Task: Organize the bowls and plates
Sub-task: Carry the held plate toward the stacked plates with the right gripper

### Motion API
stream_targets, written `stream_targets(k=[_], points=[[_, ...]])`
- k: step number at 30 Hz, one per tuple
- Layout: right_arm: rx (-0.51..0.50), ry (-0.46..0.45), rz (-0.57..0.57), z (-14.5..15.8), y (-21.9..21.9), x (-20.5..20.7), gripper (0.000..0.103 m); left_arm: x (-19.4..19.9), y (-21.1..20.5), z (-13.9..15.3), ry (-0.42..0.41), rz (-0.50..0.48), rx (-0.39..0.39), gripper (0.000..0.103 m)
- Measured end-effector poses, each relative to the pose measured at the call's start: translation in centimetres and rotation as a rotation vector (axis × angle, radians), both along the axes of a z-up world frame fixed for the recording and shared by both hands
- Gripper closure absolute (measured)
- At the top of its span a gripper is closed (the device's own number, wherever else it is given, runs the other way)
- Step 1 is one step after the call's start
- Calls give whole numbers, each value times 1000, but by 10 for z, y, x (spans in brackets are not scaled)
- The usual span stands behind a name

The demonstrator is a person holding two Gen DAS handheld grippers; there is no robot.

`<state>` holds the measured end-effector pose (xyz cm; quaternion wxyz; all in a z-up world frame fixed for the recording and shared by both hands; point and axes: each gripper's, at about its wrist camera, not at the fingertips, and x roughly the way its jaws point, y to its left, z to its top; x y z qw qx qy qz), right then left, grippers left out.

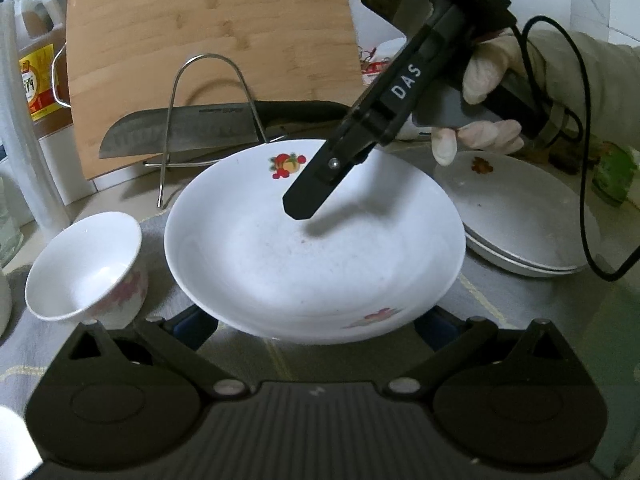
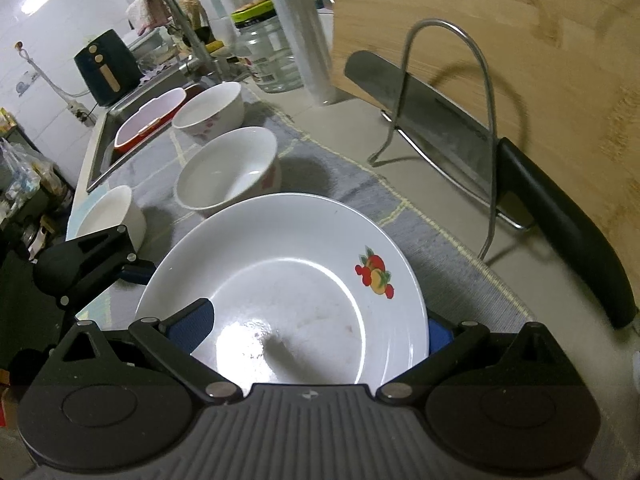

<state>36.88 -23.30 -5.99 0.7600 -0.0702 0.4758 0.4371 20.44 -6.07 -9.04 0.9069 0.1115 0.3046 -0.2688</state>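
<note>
A white deep plate (image 1: 312, 248) with a red and orange fruit print on its rim sits level on a grey cloth. Just beside it stand white bowls (image 2: 228, 172) with pink flower prints, upright and empty. On its other side lies a stack of pale plates (image 1: 520, 216), one marked with a brown print.

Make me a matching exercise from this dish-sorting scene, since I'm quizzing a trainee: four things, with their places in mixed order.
Things:
1. fruit-print plate
2. knife
3. cutting board
4. red basin

Places:
A. leaning upright behind the knife
B. in the sink
C. between the right gripper's fingers
D. lying across the wire rack

Pairs: 1-C, 2-D, 3-A, 4-B
</note>
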Motion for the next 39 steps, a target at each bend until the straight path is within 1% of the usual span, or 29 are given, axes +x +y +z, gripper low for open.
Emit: stream_targets(k=[9, 21, 30, 39], points=[[3, -6, -3, 12, -3, -33, 0, -27, -3, 7, 10, -20, 7, 0], [4, -8, -47, 24, -15, -83, 0, -63, -3, 16, 35, -76, 8, 0], [13, -8, -154, 29, -34, -124, 0, -86, -4, 23, 51, -188, 12, 0], [3, -15, -271, 32, -52, -158, 0, -96, -10, 26, 46, -307, 17, 0]])
